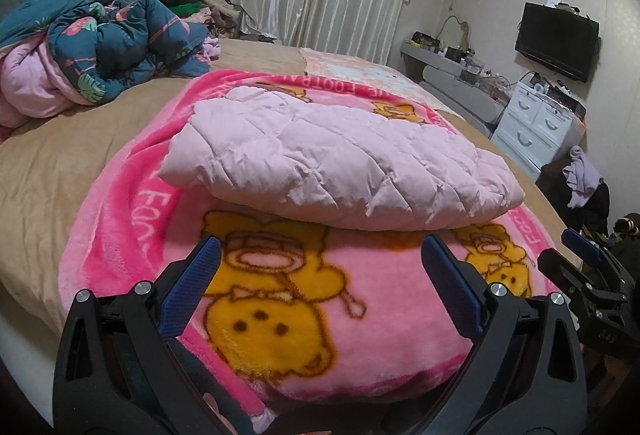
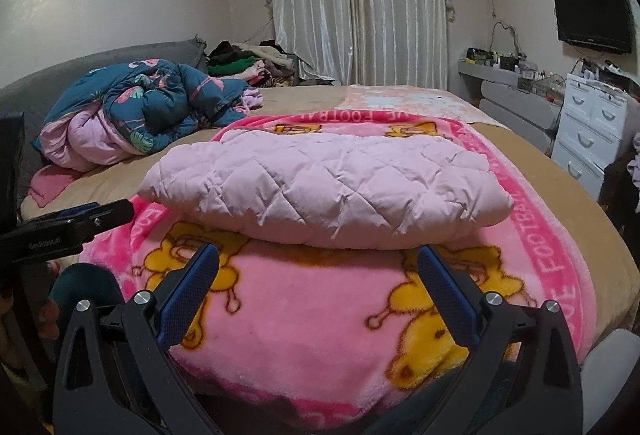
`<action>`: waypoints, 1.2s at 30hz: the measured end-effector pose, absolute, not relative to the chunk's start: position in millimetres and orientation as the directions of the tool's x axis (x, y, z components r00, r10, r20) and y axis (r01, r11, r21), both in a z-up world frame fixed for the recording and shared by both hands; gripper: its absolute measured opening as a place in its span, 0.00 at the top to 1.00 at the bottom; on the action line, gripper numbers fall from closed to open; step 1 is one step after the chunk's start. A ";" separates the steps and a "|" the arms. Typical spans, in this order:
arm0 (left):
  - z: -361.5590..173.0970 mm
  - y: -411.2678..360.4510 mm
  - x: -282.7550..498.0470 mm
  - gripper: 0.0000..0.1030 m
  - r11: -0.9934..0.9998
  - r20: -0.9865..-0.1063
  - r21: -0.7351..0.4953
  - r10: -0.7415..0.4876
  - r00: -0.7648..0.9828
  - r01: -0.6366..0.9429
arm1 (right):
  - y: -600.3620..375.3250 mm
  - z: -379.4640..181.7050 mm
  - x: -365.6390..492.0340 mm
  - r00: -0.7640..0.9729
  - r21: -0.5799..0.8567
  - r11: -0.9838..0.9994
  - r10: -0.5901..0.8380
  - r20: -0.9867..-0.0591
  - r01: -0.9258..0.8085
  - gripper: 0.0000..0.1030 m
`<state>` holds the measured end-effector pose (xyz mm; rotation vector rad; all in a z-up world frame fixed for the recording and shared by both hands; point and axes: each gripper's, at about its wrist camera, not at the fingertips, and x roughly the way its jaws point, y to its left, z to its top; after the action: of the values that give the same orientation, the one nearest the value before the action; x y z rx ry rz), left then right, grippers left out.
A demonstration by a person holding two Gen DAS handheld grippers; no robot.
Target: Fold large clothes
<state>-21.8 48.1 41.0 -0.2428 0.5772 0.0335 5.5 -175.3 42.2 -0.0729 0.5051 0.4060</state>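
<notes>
Tan-sheeted bed (image 1: pixel 72 139) carries one pink cartoon-bear fleece blanket (image 1: pixel 304 315); on it lies one folded pale-pink quilted garment (image 1: pixel 332 167), puffy and creased. Left claw (image 1: pixel 320 263) and right claw (image 2: pixel 318 267) both gape, empty.

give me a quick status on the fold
Left hand-held gripper open, right hand-held gripper open, both empty. Pink quilted garment folded on cartoon blanket. Nothing in the way.
</notes>
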 end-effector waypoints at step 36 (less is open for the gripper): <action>42.8 50.0 -23.1 0.09 0.975 -0.541 -0.199 -0.021 0.840 -0.103 | -181.9 42.9 7.5 0.805 0.027 0.927 0.340 -0.486 -0.375 0.04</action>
<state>-23.1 50.0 42.8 -0.2247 0.5722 0.0439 7.5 -181.9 42.9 -0.0716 0.5066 0.3829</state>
